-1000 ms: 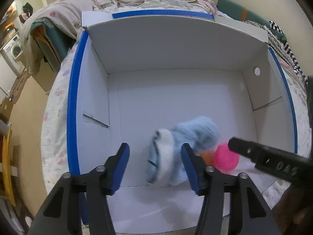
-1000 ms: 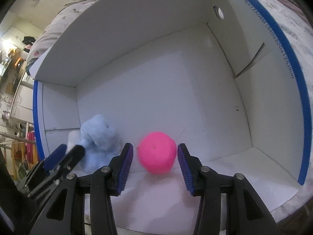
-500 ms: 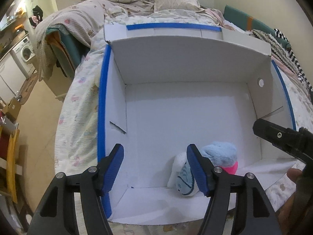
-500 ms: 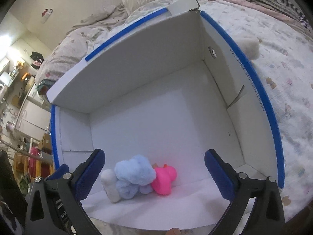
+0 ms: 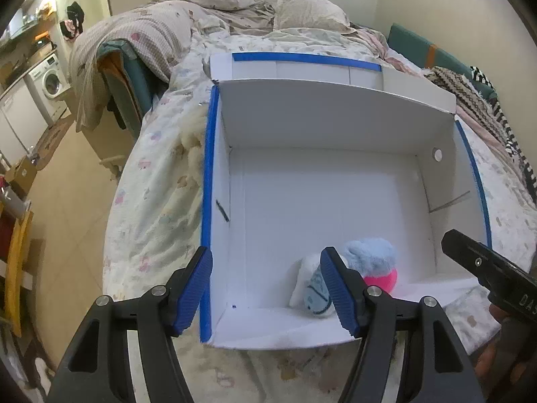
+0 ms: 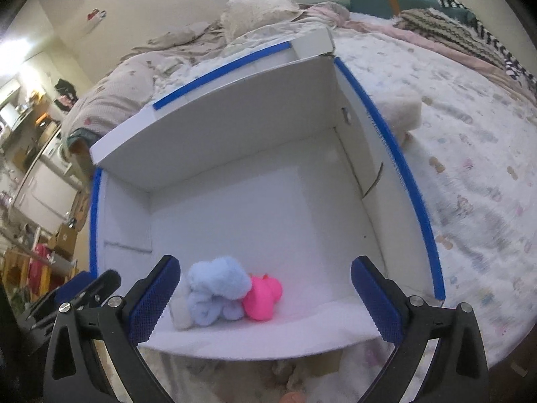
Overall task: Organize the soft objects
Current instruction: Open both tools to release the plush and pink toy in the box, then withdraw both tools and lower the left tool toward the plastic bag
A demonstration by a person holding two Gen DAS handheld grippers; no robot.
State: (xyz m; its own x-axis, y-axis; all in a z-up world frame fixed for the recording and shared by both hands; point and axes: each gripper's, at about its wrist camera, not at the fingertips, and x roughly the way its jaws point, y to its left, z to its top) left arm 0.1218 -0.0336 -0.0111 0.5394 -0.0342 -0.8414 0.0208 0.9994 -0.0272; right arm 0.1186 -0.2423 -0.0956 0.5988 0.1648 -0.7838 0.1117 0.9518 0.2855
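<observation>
A white cardboard box with blue-taped edges [image 5: 208, 174] [image 6: 396, 154] stands open on the bed. Inside, near its front wall, a light blue and white plush toy [image 5: 369, 255] [image 6: 214, 285] lies against a pink soft toy [image 5: 386, 278] [image 6: 263, 297]. My left gripper [image 5: 268, 288] is open and empty, above the box's front left corner. My right gripper [image 6: 265, 302] is open wide and empty, above the box's front edge; the toys show between its fingers from afar. The right gripper's body shows in the left wrist view [image 5: 486, 268].
The bed has a floral sheet [image 5: 157, 181] [image 6: 470, 168], rumpled blankets and a pillow [image 5: 308, 13] behind the box. A cream fluffy item [image 6: 399, 107] lies right of the box. A washing machine [image 5: 50, 80] and floor clutter are at the left.
Both grippers let go of the toys, opened and drew back up and away from the box. The blue plush and pink toy now lie together on the box floor.
</observation>
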